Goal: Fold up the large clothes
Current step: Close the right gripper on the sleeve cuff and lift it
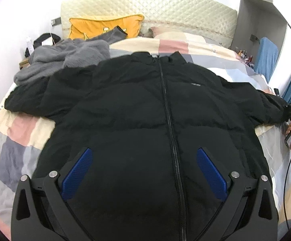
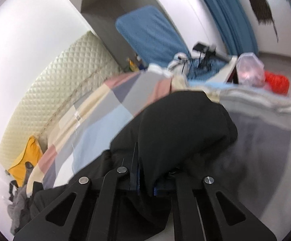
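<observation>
The left gripper (image 1: 144, 166) hangs wide open, holding nothing, just over the bottom of the black coat (image 1: 145, 110). The coat lies flat, zipped, on the bed (image 1: 21, 132). The right gripper (image 2: 145, 182) is pinched tight on the sleeve (image 2: 185, 124). Best to lift the sleeve high and lay it smooth across the chest. The small chest label (image 1: 195, 84) is too tiny to read.

Your black puffer jacket (image 1: 145, 108) lies front-up on the patchwork bed, zipped shut along the centre, collar toward the headboard, both sleeves stretched straight out sideways, hem nearest you, small pale logo on the chest, quilted body puffed and lightly creased
</observation>
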{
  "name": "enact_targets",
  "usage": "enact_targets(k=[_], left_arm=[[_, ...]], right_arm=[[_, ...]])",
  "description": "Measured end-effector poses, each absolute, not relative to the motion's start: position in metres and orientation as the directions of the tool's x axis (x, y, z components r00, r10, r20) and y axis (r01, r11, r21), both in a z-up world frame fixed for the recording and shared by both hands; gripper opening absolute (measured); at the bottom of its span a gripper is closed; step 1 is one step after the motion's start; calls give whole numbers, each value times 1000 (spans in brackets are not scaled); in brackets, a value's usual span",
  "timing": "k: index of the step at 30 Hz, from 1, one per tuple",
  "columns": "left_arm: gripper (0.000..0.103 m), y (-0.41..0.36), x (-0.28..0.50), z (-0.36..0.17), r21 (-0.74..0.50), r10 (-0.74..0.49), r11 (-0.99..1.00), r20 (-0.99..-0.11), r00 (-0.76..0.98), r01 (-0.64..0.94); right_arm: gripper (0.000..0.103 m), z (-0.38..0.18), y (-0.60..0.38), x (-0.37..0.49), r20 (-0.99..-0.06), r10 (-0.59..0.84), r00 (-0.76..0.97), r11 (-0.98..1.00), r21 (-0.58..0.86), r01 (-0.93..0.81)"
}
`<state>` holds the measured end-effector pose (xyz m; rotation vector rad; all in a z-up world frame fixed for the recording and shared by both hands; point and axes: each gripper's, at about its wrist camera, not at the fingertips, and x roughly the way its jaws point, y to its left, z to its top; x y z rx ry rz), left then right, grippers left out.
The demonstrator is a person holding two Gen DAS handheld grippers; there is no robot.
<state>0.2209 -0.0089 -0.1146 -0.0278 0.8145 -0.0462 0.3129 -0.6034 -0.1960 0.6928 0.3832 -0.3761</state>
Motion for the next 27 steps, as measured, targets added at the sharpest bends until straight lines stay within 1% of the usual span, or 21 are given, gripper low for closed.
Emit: enact_targets(k=[4,6,9,12,15,18,22,25,27], left_arm=[[103,-2,207,-94,-33,-42,999,-711,701,26],[103,5,199,-83,-37,-42,999,-704,709,22],[103,19,185,-65,-39,-26,999,-685,728,-1],[103,32,175,-51,-29,3,999,-680,733,-31],[103,41,161,-39,-9,22,999,-670,742,-37],[103,54,144,-29,23,52,999,-654,755,-49],[103,72,128,-23,-9,38,998,-661,749,-59],[103,86,115,-19,-35,26,997,-658,753,-66],[103,95,106,-18,-30,33,997,-654,756,-69]], right_arm=[[4,-160,-605,294,-428,-284,858,711,506,488],[3,-138,-605,283,-390,-303,870,701,527,481],[3,-100,-589,274,-354,-317,880,729,503,465],[2,-53,-564,266,-285,-315,905,778,469,418],[2,-3,-528,261,-213,-296,931,843,400,360],[2,39,-476,259,-150,-230,961,902,338,269],[2,65,-407,257,-107,-123,987,944,294,149],[2,69,-354,261,-106,-28,994,963,265,55],[2,69,-312,265,-113,40,993,970,241,-12]])
